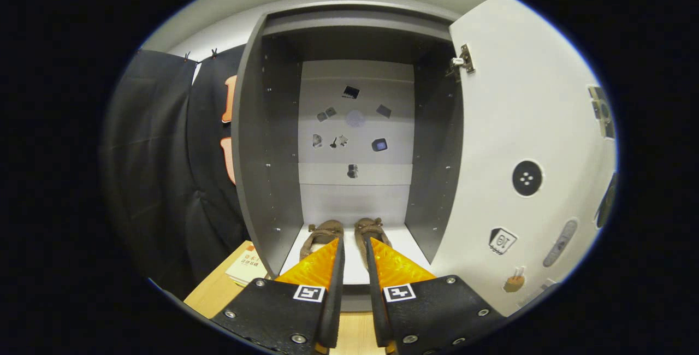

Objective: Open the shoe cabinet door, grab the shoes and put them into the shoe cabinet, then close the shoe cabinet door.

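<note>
Closest to the camera, the gripper points into the cabinet with its two fingers set a narrow gap apart, nothing between them; the tips sit just short of the shoes and whether they touch the shoes cannot be told.

Ahead stands the shoe cabinet, a tall dark grey box with its interior exposed: dark side walls dotted with shelf-pin holes, a pale back panel carrying several small stickers, and a white floor. Its door is swung wide open to the right, white on the inner face, hung on a metal hinge near the top and bearing a round black sticker and a few smaller ones.

On the cabinet floor, just beyond the fingertips, a pair of brown shoes lies side by side, toes toward the back panel.

Left of the cabinet, a thin booklet rests on the wooden table.
</note>
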### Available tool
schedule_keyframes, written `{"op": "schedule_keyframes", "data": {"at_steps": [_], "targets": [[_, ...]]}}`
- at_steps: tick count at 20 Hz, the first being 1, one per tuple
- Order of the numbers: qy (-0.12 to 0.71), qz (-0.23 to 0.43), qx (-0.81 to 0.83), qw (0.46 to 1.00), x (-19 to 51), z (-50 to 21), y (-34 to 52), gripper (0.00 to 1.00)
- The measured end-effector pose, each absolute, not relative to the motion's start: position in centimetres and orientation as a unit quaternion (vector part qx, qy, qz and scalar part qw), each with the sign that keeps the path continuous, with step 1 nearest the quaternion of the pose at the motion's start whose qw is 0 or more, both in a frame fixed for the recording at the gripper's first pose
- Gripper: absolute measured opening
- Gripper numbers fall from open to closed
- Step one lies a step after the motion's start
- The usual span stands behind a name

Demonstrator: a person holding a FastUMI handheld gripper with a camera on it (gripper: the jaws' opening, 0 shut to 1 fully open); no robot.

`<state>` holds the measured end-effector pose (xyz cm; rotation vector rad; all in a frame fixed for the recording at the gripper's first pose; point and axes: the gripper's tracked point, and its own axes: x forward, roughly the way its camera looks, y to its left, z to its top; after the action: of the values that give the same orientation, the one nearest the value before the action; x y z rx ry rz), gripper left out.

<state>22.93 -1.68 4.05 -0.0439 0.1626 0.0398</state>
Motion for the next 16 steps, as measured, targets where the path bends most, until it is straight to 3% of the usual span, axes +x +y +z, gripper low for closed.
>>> {"op": "schedule_keyframes", "data": {"at_steps": [7, 10, 16], "targets": [[0.068, 0.007, -0.022, 0.997, 17.1, 5.2, -3.3, 0.36], [0.067, 0.009, -0.018, 0.998, 14.5, 5.2, -3.7, 0.48], [0.054, -0.009, -0.028, 0.998, 9.1, 6.5, -6.5, 0.61]]}}
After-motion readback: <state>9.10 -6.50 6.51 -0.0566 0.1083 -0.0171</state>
